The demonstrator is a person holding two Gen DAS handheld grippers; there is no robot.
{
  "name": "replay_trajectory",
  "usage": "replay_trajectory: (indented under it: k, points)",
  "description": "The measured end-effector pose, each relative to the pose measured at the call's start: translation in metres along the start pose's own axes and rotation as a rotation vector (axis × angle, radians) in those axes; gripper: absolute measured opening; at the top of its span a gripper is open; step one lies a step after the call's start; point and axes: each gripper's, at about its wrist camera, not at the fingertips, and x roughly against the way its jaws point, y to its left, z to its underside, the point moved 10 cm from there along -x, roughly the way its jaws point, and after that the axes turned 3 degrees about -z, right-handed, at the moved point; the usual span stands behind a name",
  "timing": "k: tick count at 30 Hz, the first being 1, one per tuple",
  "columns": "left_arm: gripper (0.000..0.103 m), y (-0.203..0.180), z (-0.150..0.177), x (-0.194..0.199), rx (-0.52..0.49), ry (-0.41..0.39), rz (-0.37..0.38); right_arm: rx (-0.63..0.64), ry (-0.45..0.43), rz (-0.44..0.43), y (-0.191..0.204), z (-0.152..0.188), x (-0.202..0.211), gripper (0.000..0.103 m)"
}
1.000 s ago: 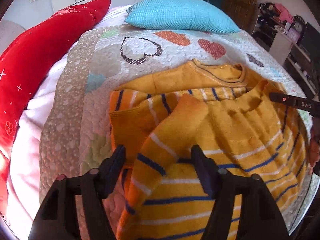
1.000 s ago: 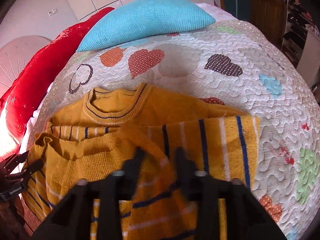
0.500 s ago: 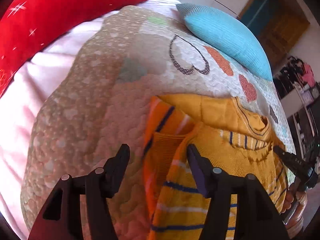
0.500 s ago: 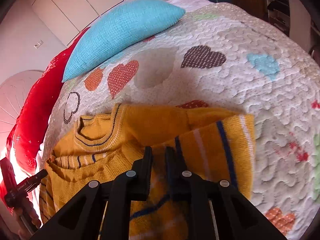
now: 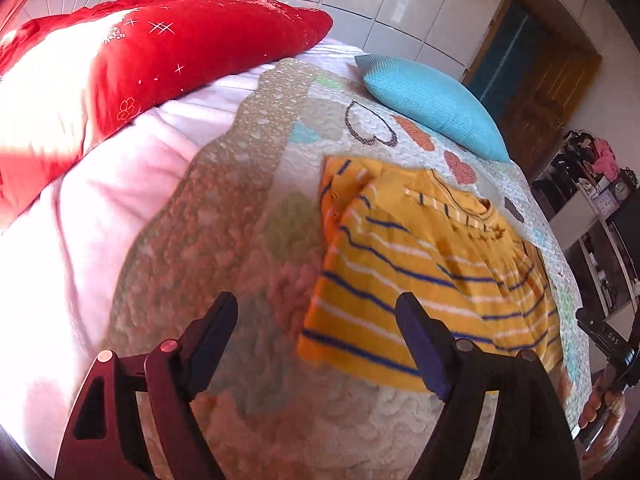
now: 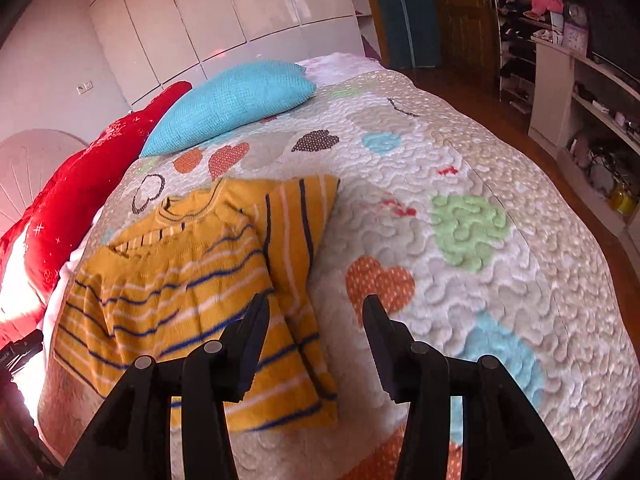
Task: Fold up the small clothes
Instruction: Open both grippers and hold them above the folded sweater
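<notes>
A small yellow sweater (image 5: pixel 424 276) with blue and white stripes lies folded on the quilted bedspread (image 5: pixel 224 208); its lower half is turned up over the chest and collar. It also shows in the right wrist view (image 6: pixel 188 292). My left gripper (image 5: pixel 316 328) is open and empty, above the quilt at the sweater's left edge. My right gripper (image 6: pixel 316 328) is open and empty, above the sweater's right edge. The right gripper's tip (image 5: pixel 608 340) shows at the far right of the left wrist view.
A turquoise pillow (image 6: pixel 232 104) and a long red cushion (image 5: pixel 132 60) lie at the head of the bed. White shelves (image 6: pixel 580 92) with clutter stand to the right, past the bed's edge. Wardrobe doors (image 6: pixel 224 16) are behind.
Both grippers let go of the sweater and pulled back and up from it. The right gripper opened. The sweater's lower half now lies flat over its upper half.
</notes>
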Motion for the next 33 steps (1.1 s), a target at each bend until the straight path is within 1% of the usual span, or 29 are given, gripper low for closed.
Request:
replay_trajectory:
  k: [2, 3, 5, 6, 7, 8, 9, 11, 12, 13, 15, 17, 22, 24, 31, 33]
  points:
    - [0.081, -0.010, 0.026, -0.006, -0.026, -0.006, -0.016, 0.023, 0.001, 0.036, 0.001, 0.023, 0.000, 0.053]
    - [0.081, -0.013, 0.039, -0.011, -0.045, -0.007, -0.031, 0.037, 0.008, 0.053, 0.002, 0.033, -0.004, 0.055]
    - [0.081, -0.014, 0.062, -0.025, -0.079, 0.012, -0.081, 0.061, 0.029, 0.087, 0.002, 0.051, -0.017, 0.055]
    - [0.081, -0.012, 0.072, -0.032, -0.081, 0.029, -0.095, 0.053, 0.030, 0.090, 0.000, 0.057, -0.022, 0.056]
    - [0.081, -0.012, 0.075, -0.034, -0.087, 0.011, -0.104, 0.035, 0.016, 0.088, -0.002, 0.060, -0.024, 0.056]
    - [0.082, -0.013, 0.075, -0.031, -0.094, -0.011, -0.104, 0.009, 0.003, 0.078, -0.004, 0.060, -0.023, 0.058]
    - [0.084, -0.013, 0.075, -0.031, -0.092, -0.003, -0.095, -0.022, 0.000, 0.065, -0.006, 0.060, -0.023, 0.060]
    - [0.096, -0.015, 0.076, -0.037, -0.089, 0.028, -0.052, -0.065, 0.000, 0.032, -0.011, 0.061, -0.025, 0.064]
    - [0.100, -0.017, 0.077, -0.040, -0.099, 0.033, -0.034, -0.075, 0.001, 0.013, -0.012, 0.061, -0.027, 0.067]
    - [0.103, -0.020, 0.078, -0.041, -0.117, 0.036, -0.031, -0.084, -0.005, -0.008, -0.012, 0.062, -0.028, 0.069]
    - [0.103, -0.022, 0.081, -0.043, -0.146, 0.028, -0.071, -0.090, -0.016, -0.034, -0.011, 0.061, -0.027, 0.072]
    - [0.103, -0.023, 0.081, -0.044, -0.157, 0.018, -0.093, -0.088, -0.017, -0.043, -0.009, 0.061, -0.028, 0.074]
    - [0.103, -0.021, 0.080, -0.045, -0.143, 0.018, -0.075, -0.073, -0.022, -0.045, -0.006, 0.061, -0.028, 0.077]
    - [0.103, -0.022, 0.080, -0.045, -0.147, 0.020, -0.081, -0.073, -0.022, -0.056, -0.005, 0.061, -0.029, 0.079]
    - [0.103, -0.023, 0.079, -0.049, -0.150, 0.023, -0.096, -0.093, -0.032, -0.089, -0.006, 0.060, -0.028, 0.080]
    - [0.103, -0.023, 0.079, -0.049, -0.148, 0.022, -0.094, -0.096, -0.034, -0.103, -0.006, 0.061, -0.027, 0.083]
